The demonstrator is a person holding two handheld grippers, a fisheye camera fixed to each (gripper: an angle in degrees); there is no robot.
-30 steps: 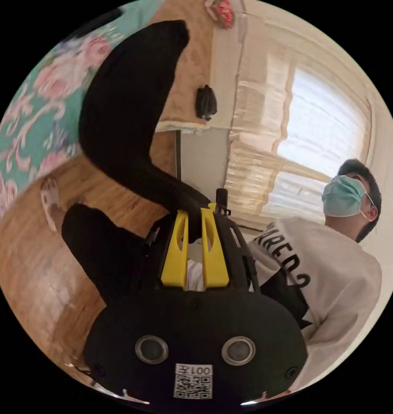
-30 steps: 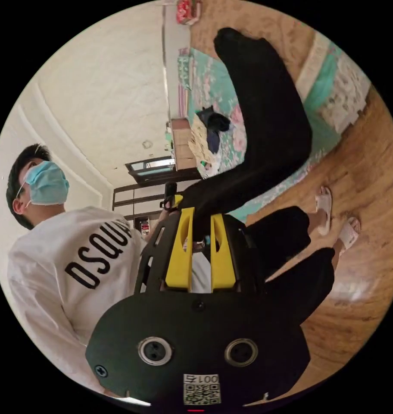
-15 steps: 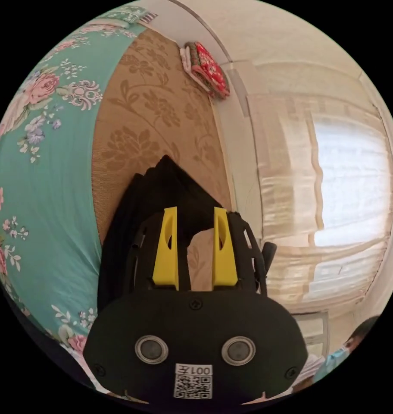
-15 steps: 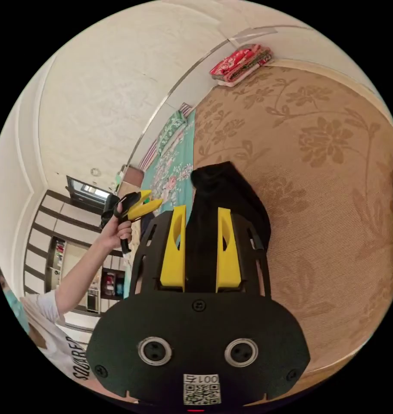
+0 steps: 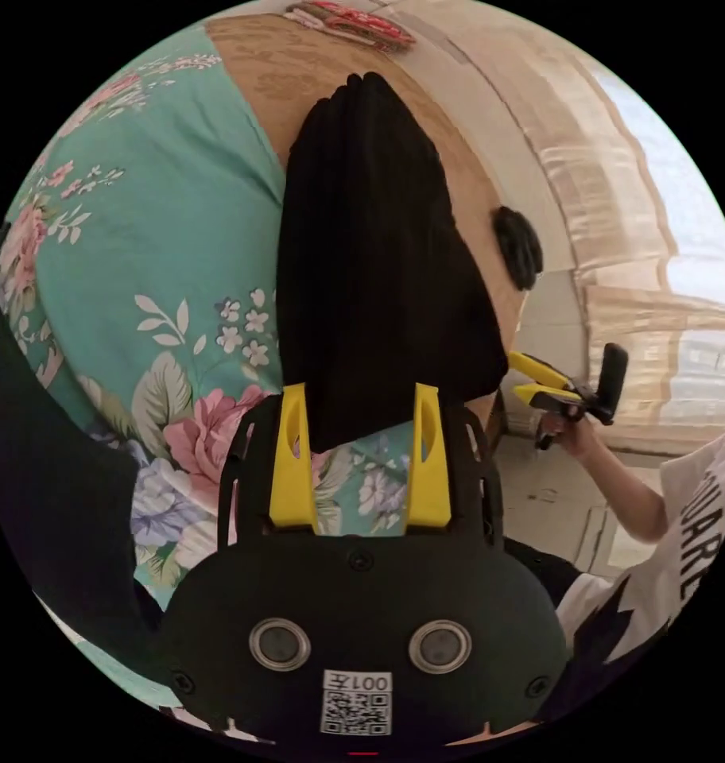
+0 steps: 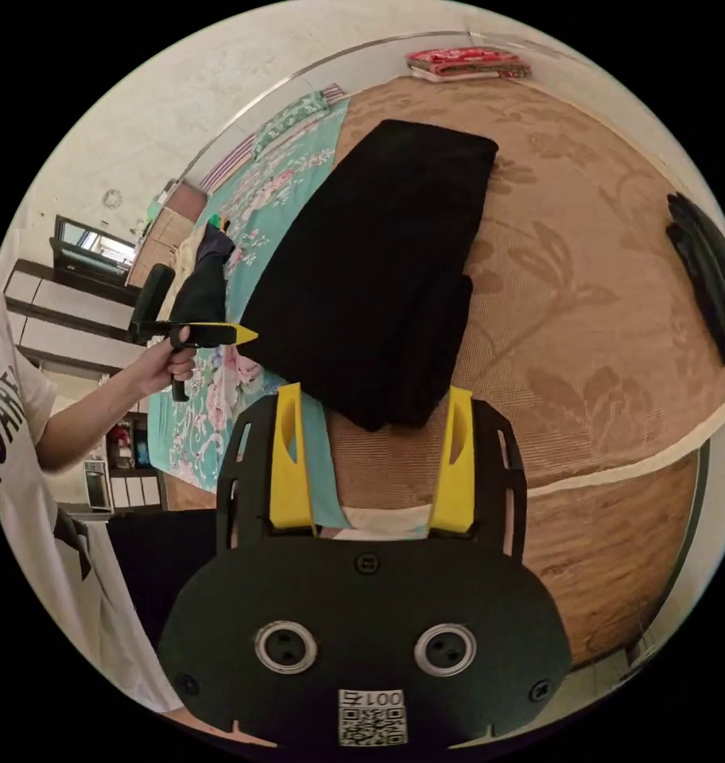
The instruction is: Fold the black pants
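Black pants (image 6: 370, 270) lie folded mid-frame on the bed (image 6: 601, 262); both hand-held grippers, left (image 5: 361, 465) and right (image 6: 372, 461), gape wide, empty.

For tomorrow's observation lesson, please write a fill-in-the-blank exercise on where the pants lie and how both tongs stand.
1. The black pants lie on the ____.
2. The left tongs have their jaws ____.
3. The right tongs hold ____ between their jaws.
4. The sheet beside the brown mat has a ____ pattern.

Missing words: bed; open; nothing; floral
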